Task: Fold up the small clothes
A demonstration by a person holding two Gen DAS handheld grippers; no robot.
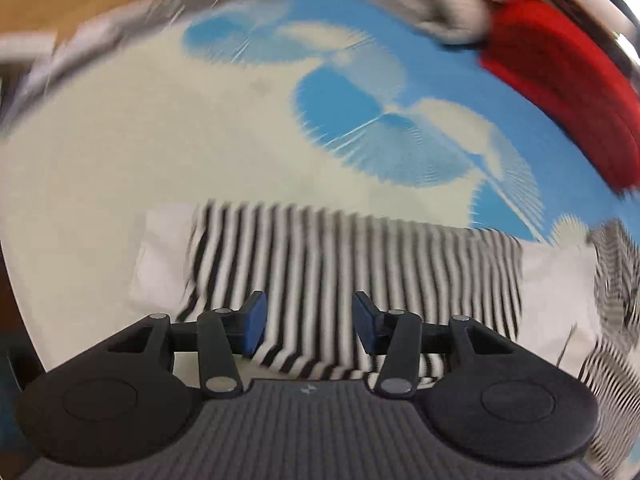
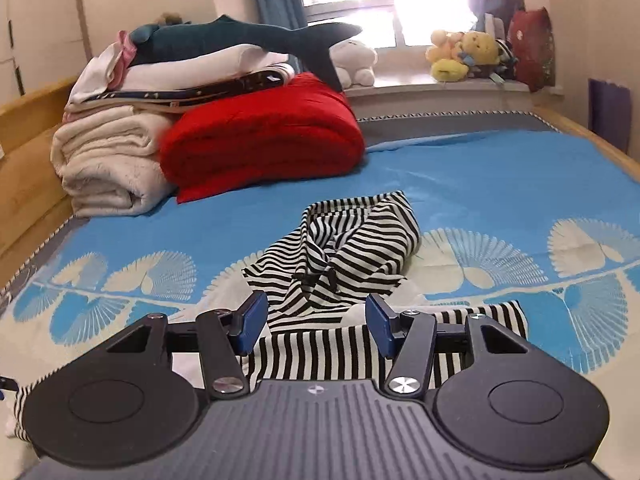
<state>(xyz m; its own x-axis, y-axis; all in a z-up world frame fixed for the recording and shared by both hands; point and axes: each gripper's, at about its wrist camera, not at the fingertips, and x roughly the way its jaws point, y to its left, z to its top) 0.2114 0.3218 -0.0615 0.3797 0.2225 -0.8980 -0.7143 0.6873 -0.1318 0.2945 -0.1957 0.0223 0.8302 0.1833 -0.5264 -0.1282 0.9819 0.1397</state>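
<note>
Both grippers hang part-open and empty above a striped garment (image 2: 340,248) lying near the bed's (image 2: 500,168) front edge. The left gripper (image 1: 309,324) overlooks its flat portion; the right gripper (image 2: 316,326) faces its crumpled portion.

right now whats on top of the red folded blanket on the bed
A dark navy folded blanket overlaps the red blanket at its upper left edge, with white bedding and a plush shark stacked higher. How far it rests on the red is hidden.

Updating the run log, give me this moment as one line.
left gripper: open, empty | right gripper: open, empty | striped garment: crumpled on bedsheet | fold: not finished
</note>
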